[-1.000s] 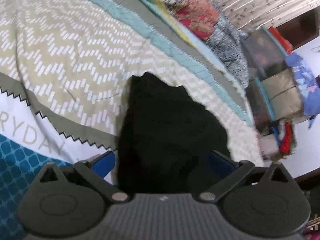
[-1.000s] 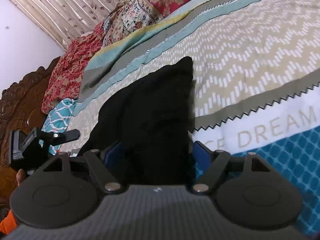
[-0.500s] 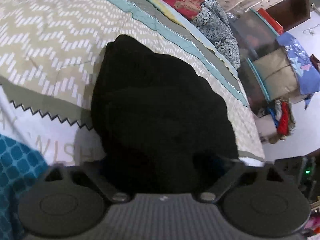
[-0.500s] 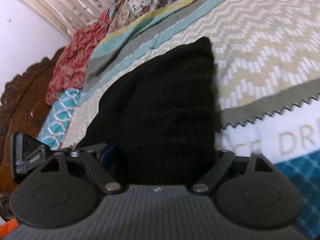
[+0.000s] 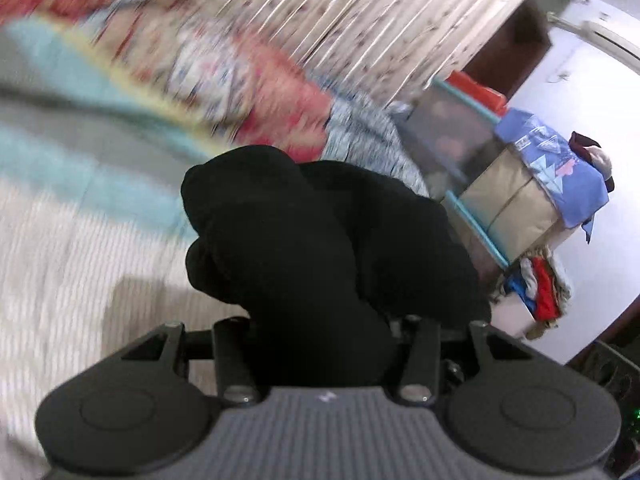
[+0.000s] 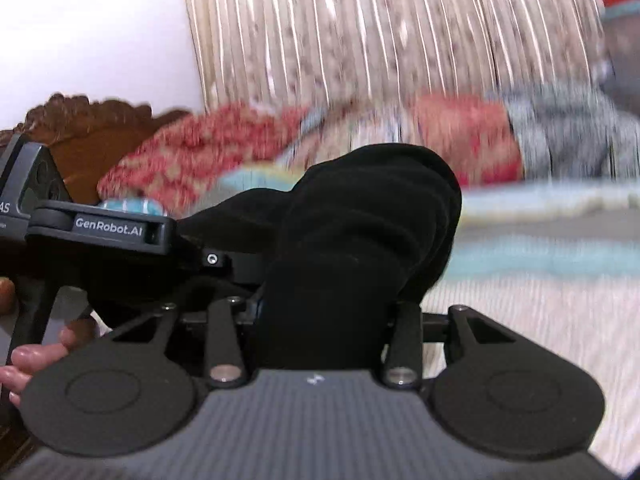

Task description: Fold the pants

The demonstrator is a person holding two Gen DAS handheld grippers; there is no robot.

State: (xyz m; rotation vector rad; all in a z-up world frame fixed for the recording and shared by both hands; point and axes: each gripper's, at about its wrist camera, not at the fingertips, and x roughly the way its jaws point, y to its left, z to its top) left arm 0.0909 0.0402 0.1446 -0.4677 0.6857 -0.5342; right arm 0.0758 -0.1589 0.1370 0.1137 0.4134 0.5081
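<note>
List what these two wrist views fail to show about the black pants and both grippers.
- Left wrist view: left gripper closing on black pants; bunched cloth hides its fingertips.
- Right wrist view: right gripper closing; pants cover its fingertips too.
- Both views: the pants' full shape and folds are lost in black bunching.
- Both views: the bed cover pattern is motion-blurred.

Two close wrist views, bed (image 5: 60,264) shared
</note>
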